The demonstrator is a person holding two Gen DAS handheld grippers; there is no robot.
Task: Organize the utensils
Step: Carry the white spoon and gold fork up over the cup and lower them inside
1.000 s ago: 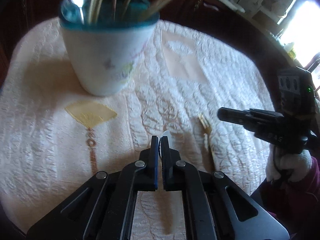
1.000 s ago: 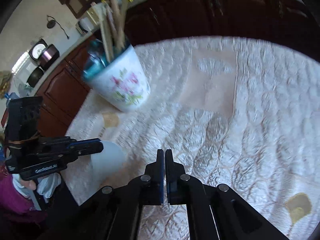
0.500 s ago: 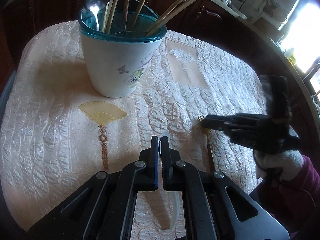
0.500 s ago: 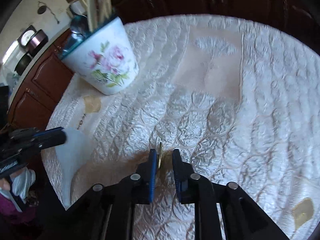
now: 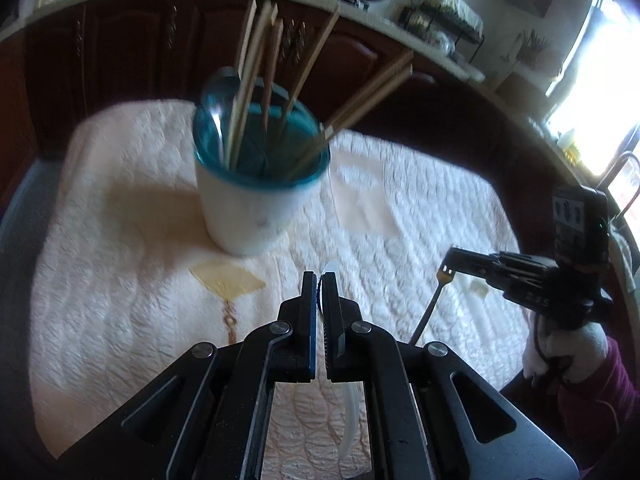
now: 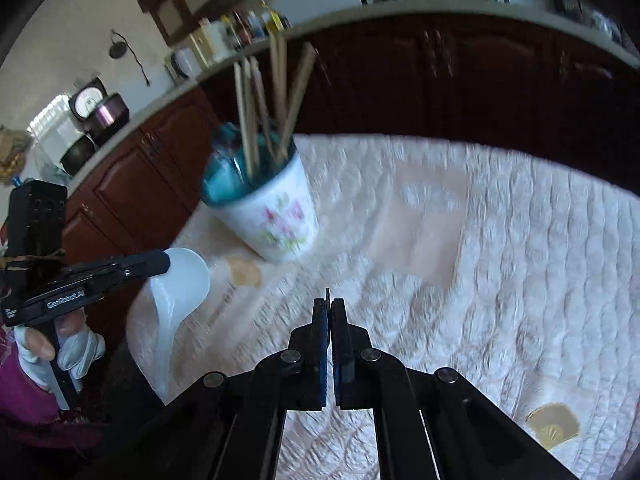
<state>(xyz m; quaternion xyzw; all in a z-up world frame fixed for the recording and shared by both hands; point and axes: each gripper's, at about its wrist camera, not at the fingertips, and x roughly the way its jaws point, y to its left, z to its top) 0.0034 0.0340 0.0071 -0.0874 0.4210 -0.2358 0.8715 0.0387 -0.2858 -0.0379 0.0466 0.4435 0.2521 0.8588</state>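
Both grippers are clamped on utensils and lifted clear of the quilted tablecloth (image 5: 120,280); left gripper (image 5: 319,280) pinches the rim of a white plastic spoon (image 6: 180,284), whose handle trails down beneath the fingers; right gripper (image 6: 329,306) pinches a thin metal fork (image 5: 434,300) near its tines, so the handle hangs down toward the cloth. Ahead of both stands the floral cup (image 5: 252,208) with a teal rim, already holding wooden chopsticks (image 5: 256,80) and a metal spoon (image 5: 218,120). By my reading the pick-up is done and the carry to the cup is in hand; next, each utensil needs bringing over the rim, handle first, threading between the splayed sticks without nudging the cup.
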